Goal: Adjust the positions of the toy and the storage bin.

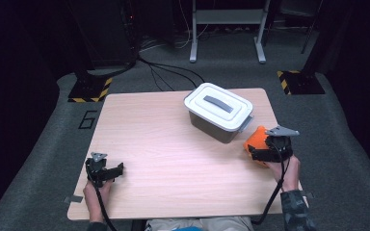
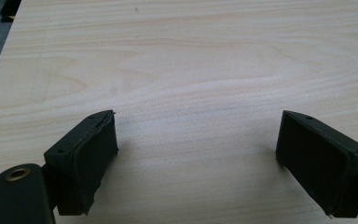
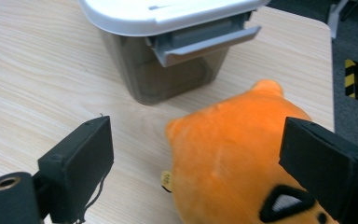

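At the right edge of the table (image 1: 173, 159), the right gripper (image 3: 193, 163) stands with its jaws spread wide around an orange plush toy (image 3: 233, 158); one jaw sits just beside the toy's flank, but whether it touches cannot be told, and the other stands clear of it. The toy lies on the tabletop just beside a lidded grey box (image 1: 219, 111), its lower part cut off in the right gripper view. Near the table's front left corner, the left gripper (image 2: 196, 158) hangs spread over bare wood, holding nothing.
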A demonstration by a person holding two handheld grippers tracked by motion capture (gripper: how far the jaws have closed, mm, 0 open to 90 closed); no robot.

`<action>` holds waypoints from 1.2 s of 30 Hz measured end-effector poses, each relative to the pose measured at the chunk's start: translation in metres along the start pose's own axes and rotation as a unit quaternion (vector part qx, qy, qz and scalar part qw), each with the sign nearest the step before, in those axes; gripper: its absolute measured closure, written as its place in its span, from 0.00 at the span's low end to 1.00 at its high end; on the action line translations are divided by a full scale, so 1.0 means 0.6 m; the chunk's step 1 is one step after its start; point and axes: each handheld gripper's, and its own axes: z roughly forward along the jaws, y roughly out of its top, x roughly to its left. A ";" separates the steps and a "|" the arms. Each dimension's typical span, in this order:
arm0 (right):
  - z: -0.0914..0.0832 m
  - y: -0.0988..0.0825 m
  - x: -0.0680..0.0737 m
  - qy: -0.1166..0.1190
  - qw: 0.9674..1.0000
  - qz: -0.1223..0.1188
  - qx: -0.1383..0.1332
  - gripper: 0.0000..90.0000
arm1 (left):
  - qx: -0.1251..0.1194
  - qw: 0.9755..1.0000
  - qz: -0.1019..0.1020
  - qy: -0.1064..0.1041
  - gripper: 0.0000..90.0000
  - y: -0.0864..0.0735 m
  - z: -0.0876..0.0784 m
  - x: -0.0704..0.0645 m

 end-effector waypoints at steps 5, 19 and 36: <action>0.006 0.008 0.013 0.011 1.000 -0.008 0.002 0.10 | 0.000 1.000 0.000 0.000 0.13 0.000 0.000 0.000; 0.028 0.043 0.046 0.043 0.998 -0.042 -0.013 0.10 | 0.000 1.000 0.000 0.000 0.13 0.000 0.000 0.000; 0.076 0.104 0.082 0.068 0.994 -0.079 -0.027 0.18 | -0.001 1.000 0.000 0.000 0.13 0.000 0.000 0.000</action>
